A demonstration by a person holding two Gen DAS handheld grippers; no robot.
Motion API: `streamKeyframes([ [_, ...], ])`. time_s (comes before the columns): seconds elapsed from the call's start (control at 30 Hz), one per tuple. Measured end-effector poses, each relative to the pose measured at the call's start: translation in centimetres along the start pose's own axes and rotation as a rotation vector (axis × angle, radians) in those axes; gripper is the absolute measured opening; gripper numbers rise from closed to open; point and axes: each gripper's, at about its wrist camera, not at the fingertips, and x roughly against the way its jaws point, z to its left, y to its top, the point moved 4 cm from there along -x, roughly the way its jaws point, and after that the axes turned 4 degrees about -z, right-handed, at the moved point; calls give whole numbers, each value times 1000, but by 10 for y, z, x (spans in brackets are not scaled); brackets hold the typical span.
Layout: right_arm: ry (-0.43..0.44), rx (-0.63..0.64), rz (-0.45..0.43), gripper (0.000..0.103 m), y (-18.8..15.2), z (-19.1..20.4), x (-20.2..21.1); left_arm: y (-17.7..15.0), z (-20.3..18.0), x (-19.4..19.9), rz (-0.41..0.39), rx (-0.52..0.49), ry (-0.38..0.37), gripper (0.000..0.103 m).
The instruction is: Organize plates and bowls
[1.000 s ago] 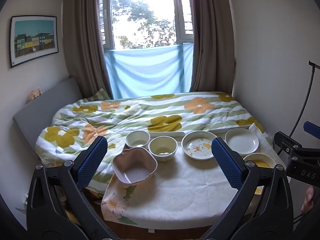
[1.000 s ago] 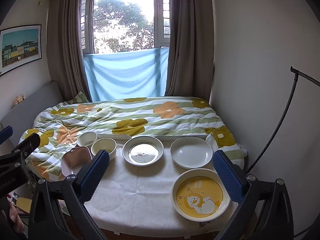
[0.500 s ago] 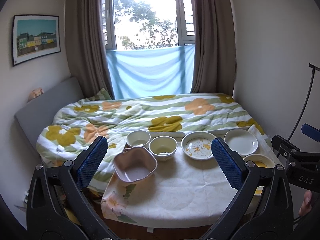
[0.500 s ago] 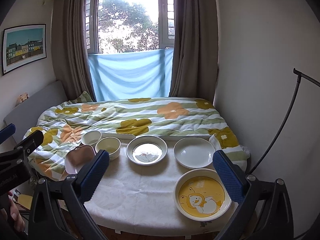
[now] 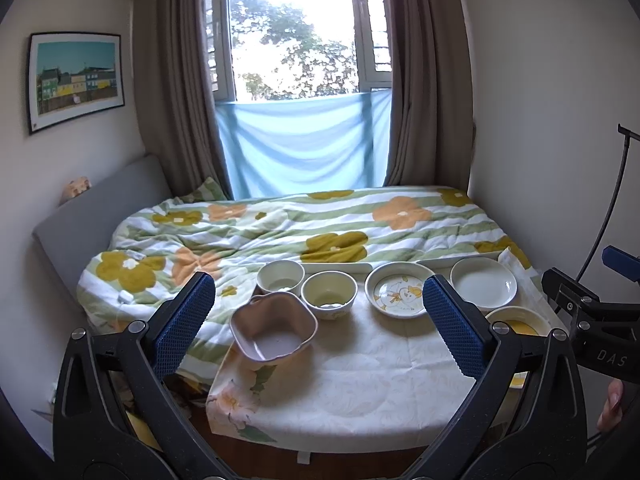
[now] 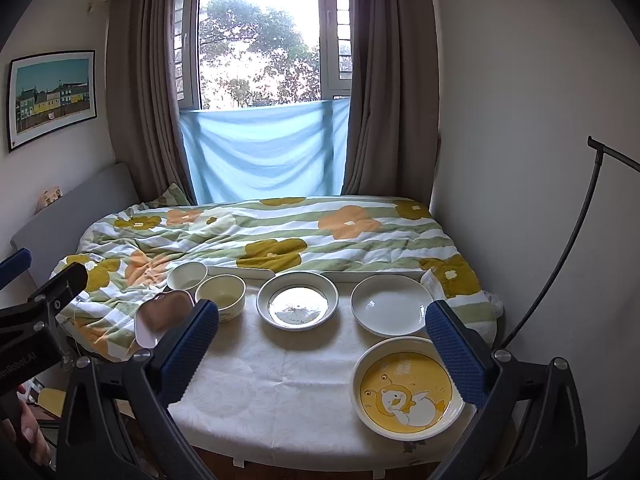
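1. Both claws, left gripper (image 5: 318, 322) and right gripper (image 6: 320, 338), gape wide, holding nothing.
2. Only my right view shows the whole yellow duck plate (image 6: 407, 388), at the table's (image 6: 280, 392) near right edge.
3. Left view shows the pink bowl's (image 5: 274, 326) inside, at the left edge.

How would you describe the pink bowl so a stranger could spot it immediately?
Find the table with the white cloth at the foot of the flowered bed. At its left edge, nearer you than the two round cream bowls, sits the pink bowl. It alone is pink with a wavy, squarish rim.
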Motion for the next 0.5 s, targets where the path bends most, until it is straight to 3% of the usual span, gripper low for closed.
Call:
streamKeyframes([
  [0.5,1,-4,-2,103,-1,2,2,-2,0,1,2,0,2,103],
])
